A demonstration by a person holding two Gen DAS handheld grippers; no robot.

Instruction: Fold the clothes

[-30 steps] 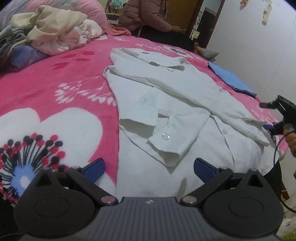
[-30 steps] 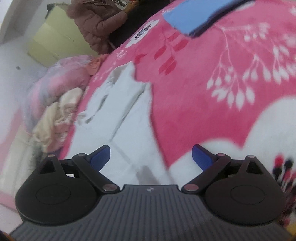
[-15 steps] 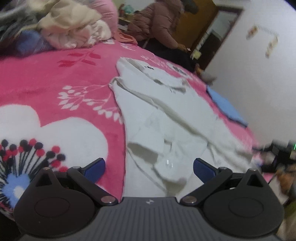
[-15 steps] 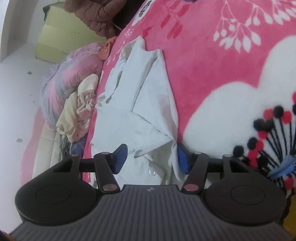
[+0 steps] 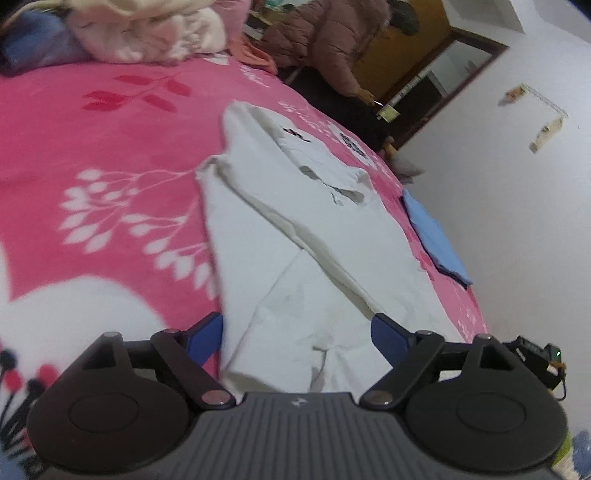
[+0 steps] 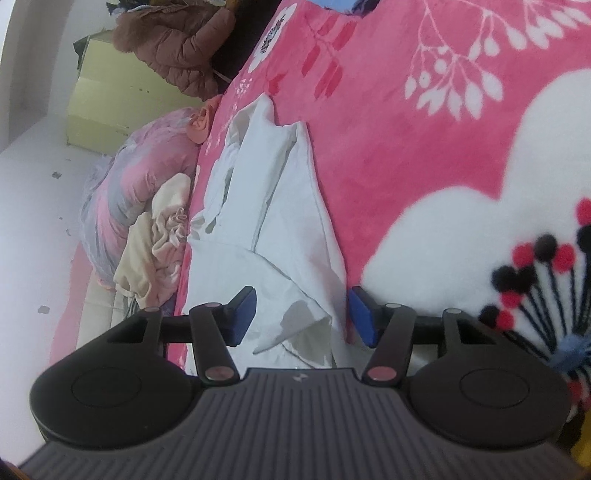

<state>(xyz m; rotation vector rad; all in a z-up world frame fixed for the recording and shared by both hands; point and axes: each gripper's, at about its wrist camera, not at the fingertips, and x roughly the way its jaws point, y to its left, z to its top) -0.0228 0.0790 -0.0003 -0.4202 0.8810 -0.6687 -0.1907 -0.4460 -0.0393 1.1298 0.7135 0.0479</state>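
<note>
Across the middle of the left wrist view, a white shirt [image 5: 303,236] is lying flat on a pink blanket [image 5: 103,147] printed with white leaves and flowers, its collar pointing toward the upper middle of the frame and its sleeves folded over the body. At the bottom of that frame the left gripper [image 5: 297,332] is hanging over the near end of the shirt with its 2 blue pads [image 5: 207,334] standing wide apart; its jaws have just been closing a little, the cloth is lying between them, and neither pad is pressing on it. At the right edge a folded blue cloth [image 5: 436,240] is lying on the blanket just beside the shirt. In the upper left a heap of cream and pink clothes [image 5: 147,33] is sitting at the far end of the bed, and in the upper middle a person in a brown padded jacket [image 5: 325,40] is sitting by a doorway.

In the right wrist view the shirt [image 6: 280,206] is running from the upper middle down to the bottom centre. The right gripper [image 6: 301,317] is half open, a loose sleeve end [image 6: 295,325] is lying between its pads, and they are standing clear of the cloth on both sides.
</note>
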